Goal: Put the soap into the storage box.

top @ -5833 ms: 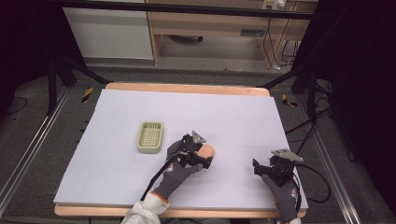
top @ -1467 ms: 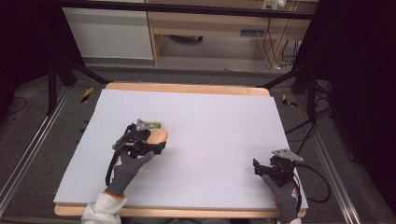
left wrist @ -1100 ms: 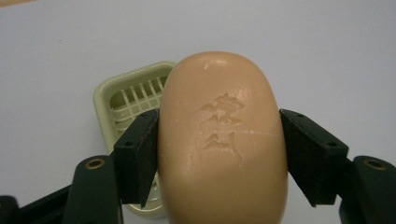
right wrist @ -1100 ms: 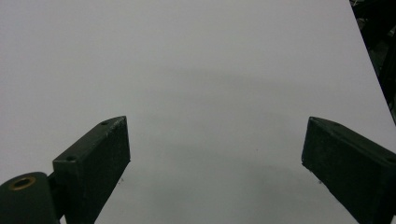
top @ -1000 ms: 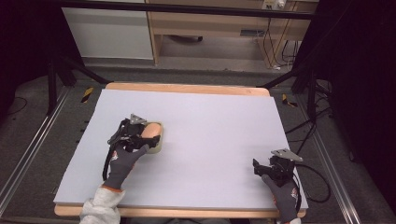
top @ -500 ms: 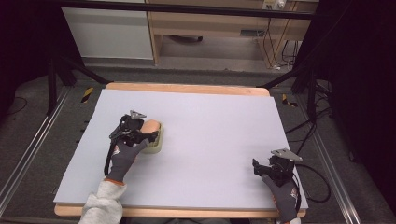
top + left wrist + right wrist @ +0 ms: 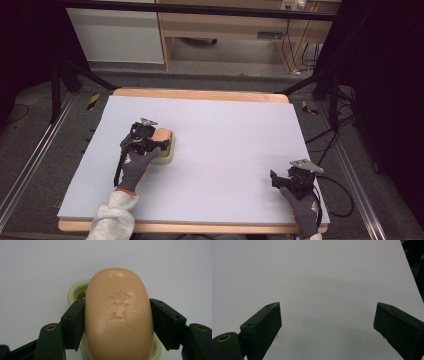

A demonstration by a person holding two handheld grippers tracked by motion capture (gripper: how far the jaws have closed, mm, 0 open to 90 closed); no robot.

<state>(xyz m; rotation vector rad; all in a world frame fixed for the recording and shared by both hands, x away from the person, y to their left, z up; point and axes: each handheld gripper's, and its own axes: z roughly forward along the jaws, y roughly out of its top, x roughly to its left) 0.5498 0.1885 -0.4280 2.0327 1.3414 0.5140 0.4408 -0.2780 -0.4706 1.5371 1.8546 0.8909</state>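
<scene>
A peach-coloured bar of soap [image 7: 118, 315] with a stamped mark sits between the jaws of my left gripper [image 7: 117, 322], which is shut on its two long sides. Under it lies a pale green soap dish [image 7: 76, 291], mostly hidden by the bar. In the high view the left gripper [image 7: 159, 141] holds the soap [image 7: 161, 135] over the dish [image 7: 167, 155] at the table's left middle. My right gripper [image 7: 285, 180] rests near the front right corner, and in its own view the right gripper [image 7: 327, 320] stands wide open over bare white surface.
The white table top [image 7: 225, 135] has a wooden rim [image 7: 200, 94] at the back. A cable [image 7: 340, 200] trails from the right gripper past the right edge. Metal rails [image 7: 30, 170] and dark floor lie beyond the table.
My left gripper has carried the soap from the table's middle leftward to the green dish and now holds it over the dish. The right gripper has stayed in place.
</scene>
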